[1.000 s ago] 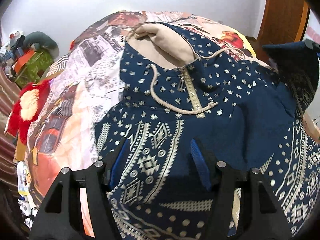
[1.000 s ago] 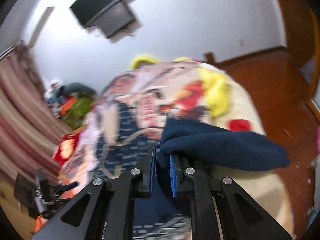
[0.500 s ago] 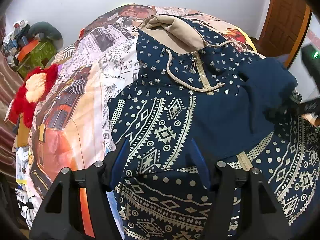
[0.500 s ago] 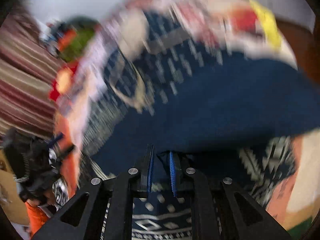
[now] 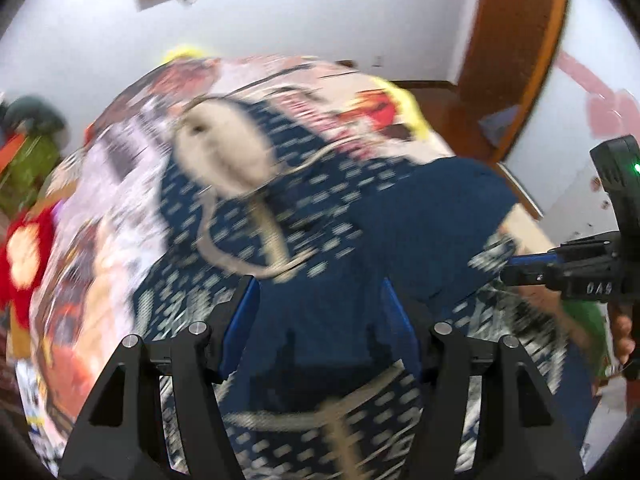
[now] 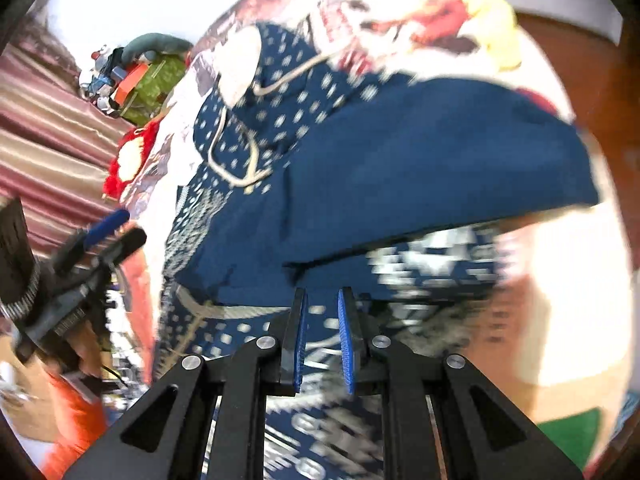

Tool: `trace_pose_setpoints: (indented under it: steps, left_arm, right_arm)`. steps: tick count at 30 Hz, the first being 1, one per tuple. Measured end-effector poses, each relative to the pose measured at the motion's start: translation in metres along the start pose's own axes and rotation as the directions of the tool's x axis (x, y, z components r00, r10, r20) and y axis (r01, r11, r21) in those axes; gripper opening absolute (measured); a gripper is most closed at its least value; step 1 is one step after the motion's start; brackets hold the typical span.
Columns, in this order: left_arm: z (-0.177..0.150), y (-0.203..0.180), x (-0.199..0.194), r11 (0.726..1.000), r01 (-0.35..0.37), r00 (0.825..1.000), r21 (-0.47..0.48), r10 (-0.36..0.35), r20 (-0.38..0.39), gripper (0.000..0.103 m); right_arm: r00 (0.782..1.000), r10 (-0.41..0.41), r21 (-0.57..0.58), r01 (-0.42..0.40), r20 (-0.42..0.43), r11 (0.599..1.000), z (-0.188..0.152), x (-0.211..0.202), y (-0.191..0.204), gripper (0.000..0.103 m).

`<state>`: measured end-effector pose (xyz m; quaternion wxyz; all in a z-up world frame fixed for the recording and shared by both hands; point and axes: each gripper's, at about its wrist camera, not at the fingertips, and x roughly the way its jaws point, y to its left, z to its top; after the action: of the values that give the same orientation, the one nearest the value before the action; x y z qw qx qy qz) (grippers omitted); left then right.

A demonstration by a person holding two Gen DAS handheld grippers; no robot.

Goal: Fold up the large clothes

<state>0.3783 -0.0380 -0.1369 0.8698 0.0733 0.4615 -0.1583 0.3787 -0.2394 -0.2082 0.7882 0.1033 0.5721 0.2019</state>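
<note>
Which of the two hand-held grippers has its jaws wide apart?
The left hand-held gripper: its blue pads stand wide apart over the hoodie, while the right hand-held gripper is nearly closed.

Black hand-held gripper (image 5: 320, 308), blue pads (image 5: 244, 320)

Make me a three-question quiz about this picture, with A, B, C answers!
1. Where is the hoodie? A on the bed; B on the floor; C on a hanger.
2. What colour is the plush toy? A blue; B mostly red; C black.
3. How is the left gripper? A open; B shut tight; C holding the toy.
Answers: 1 A, it lies spread over the printed cover. 2 B, red with a pale patch. 3 A, its pads stand apart, gripping nothing.
</note>
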Motion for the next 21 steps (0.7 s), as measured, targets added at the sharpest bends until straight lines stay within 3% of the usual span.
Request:
trace_pose_setpoints:
  steps: [5,11,14,17,19,21]
  left_arm:
    - [0.033,-0.071,0.03,0.989,0.095,0.995,0.114,-0.09,-0.043,0.064]
    - [0.05,-0.158,0.084,0.951,0.134,0.986,0.278,-0.101,-0.131,0.064]
    - [0.053,-0.193,0.113,0.927,0.095,0.989,0.362,-0.045,-0.144,0.064]
    - [0.05,-0.211,0.132,0.897,-0.03,0.995,0.44,0.071,-0.077,0.064]
    - [0.044,-0.218,0.141,0.868,-0.088,0.993,0.489,0.118,-0.029,0.056]
    - [0.042,-0.218,0.142,0.859,-0.108,0.992,0.5,0.124,0.002,0.025]
  right_arm:
    - [0.98,-0.143,0.027,0.14,0.142,0.99,-0.013,-0.052,-0.039,0.011]
    - [0.948,-0.215,0.132,0.188,0.234,0.973,-0.029,-0.103,-0.094,0.011]
    - [0.946,-0.219,0.175,0.179,0.239,0.968,-0.035,-0.114,-0.115,0.011]
    - [0.949,-0.223,0.205,0.177,0.225,0.963,-0.041,-0.113,-0.131,0.011]
    - [0.952,-0.217,0.213,0.171,0.216,0.962,-0.044,-0.11,-0.135,0.011]
    - [0.954,-0.216,0.212,0.171,0.209,0.962,-0.045,-0.106,-0.137,0.011]
